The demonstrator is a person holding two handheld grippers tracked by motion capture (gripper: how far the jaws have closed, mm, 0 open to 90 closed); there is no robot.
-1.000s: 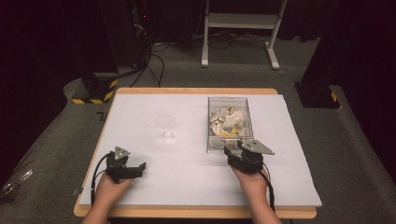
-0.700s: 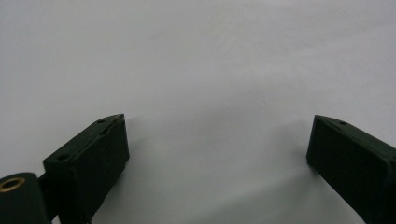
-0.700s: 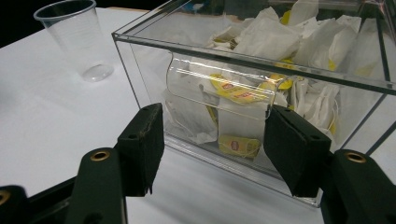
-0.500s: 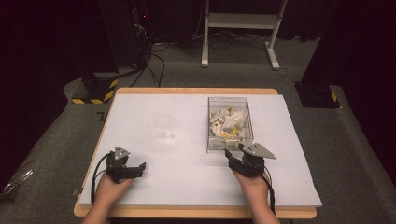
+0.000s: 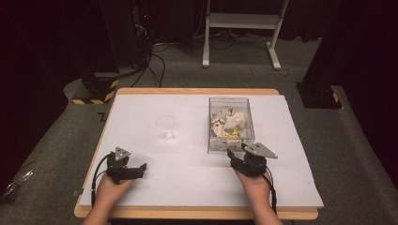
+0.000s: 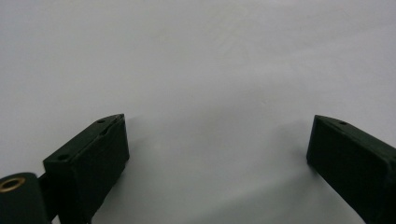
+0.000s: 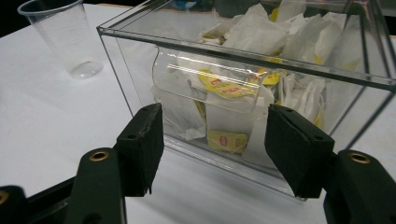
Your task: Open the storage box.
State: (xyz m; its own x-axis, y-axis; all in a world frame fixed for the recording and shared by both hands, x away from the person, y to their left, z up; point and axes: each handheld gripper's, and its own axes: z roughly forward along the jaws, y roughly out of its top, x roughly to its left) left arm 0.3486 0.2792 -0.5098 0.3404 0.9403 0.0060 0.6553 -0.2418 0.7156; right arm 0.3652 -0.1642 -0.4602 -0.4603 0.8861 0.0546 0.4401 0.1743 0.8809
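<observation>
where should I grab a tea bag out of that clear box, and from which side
Come in from above: the clear box is open on top, and its walls block a reach from the side. The tea bags lie heaped loosely, so probably pinch the paper of one lying uppermost in the heap. The right gripper sits just in front of the box, jaws open with nothing between them.

Clear glossy plastic box (image 7: 243,60) holding white paper tea bags (image 7: 261,35) with yellow glossy tags, thin transparent plastic cup (image 7: 63,37), matt white smooth table cover (image 5: 187,168) over a wood edge, matt black gripper jaws.
</observation>
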